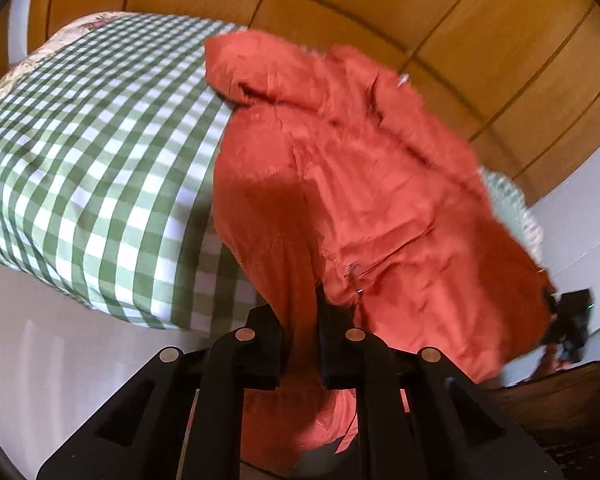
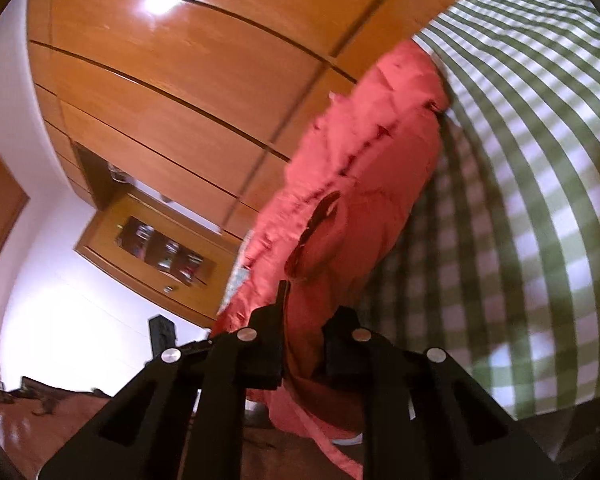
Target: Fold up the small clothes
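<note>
Left gripper (image 1: 300,320), bottom centre of left wrist view: jaws nearly closed, pinching a fold of the orange jacket (image 1: 360,184). Cloth fills the narrow gap between the 2 fingers and hangs below them.

Right gripper (image 2: 302,328), bottom centre of right wrist view: same state, jaws drawn close on an edge of the jacket (image 2: 360,168). A dark tab or zip pull stands just above the left finger.

Key relation: jacket runs away from each tool, up and outward. In the left view it climbs toward upper centre and right; in the right view it stretches diagonally to upper right, long axis along that diagonal. Both grips sit on the near end, so neither hand is plainly nearer the far end.

Far end rests on the green checked bedspread (image 1: 80,168); near part hangs off the bed edge. Wooden wardrobe (image 2: 160,80) behind.

Judgement: the fold will have to carry the near edge forward over the bedspread.
</note>
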A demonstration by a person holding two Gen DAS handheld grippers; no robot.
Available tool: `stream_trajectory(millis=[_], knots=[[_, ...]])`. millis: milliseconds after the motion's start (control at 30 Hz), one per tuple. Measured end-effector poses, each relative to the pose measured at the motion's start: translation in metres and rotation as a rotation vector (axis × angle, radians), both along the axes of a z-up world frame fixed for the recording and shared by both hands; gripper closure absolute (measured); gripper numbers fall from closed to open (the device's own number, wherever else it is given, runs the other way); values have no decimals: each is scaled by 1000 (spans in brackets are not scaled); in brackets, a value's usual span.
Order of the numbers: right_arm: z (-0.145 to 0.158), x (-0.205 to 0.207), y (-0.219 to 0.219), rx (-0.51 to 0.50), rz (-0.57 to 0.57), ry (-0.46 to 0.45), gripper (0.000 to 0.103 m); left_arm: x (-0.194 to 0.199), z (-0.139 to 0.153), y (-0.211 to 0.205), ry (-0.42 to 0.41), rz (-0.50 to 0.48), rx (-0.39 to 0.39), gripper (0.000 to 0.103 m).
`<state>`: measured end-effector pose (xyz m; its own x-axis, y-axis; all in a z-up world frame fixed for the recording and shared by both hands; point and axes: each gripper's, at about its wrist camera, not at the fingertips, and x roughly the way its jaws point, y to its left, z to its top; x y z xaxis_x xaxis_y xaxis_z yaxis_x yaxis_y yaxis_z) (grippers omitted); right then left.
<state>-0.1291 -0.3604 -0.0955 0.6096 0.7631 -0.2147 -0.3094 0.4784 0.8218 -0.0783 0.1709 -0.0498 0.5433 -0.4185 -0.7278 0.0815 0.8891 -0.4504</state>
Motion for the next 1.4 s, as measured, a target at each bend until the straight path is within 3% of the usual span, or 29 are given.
stream_trajectory(millis=[267,400,500,633,867,1033,1167,1300,1400], knots=[[26,-18,2,114,45,-66,93,-30,44,-2,-116,-65,-108,95],[32,-32,-3,221,55,-84,93,-41,60,14,-140,-39,-233,97],[35,-39,-8,285,49,-107,93,-36,70,33,-158,11,-350,97],[40,0,-15,352,20,-107,93,-4,74,44,-151,59,-395,97],[67,95,-11,342,-27,-131,93,90,88,35,-200,33,-358,97],[68,161,-12,329,-115,-87,93,156,79,38,-183,98,-333,97],[50,206,-19,311,-215,-6,93,197,57,47,-146,167,-309,97],[21,243,-23,243,-332,98,91,226,34,49,-136,238,-175,97],[2,256,-23,206,-381,145,88,239,18,49,-124,289,-133,93]])
